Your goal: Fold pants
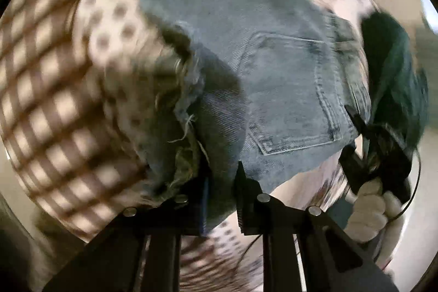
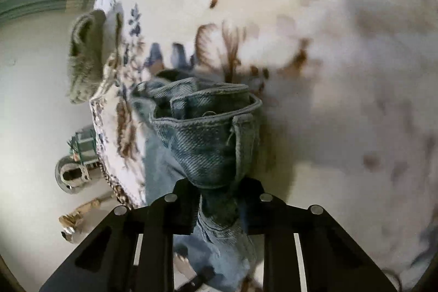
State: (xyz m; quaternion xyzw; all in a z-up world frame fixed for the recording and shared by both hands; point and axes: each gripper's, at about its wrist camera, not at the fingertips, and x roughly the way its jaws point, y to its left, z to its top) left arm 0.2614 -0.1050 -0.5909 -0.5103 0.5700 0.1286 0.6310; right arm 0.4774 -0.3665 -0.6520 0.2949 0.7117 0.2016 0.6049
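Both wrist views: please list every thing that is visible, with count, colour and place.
jeans: one pair, faded blue denim, held up over the bed by both grippers.
bedcover: one, white with brown and blue prints, under the jeans.
grey cloth: one, at the bed's left edge.
floor: pale, left of the bed; small blurred objects lie there.
left hand-held gripper: black, shut on the frayed edge of the jeans.
right hand-held gripper: black, shut on the waistband.
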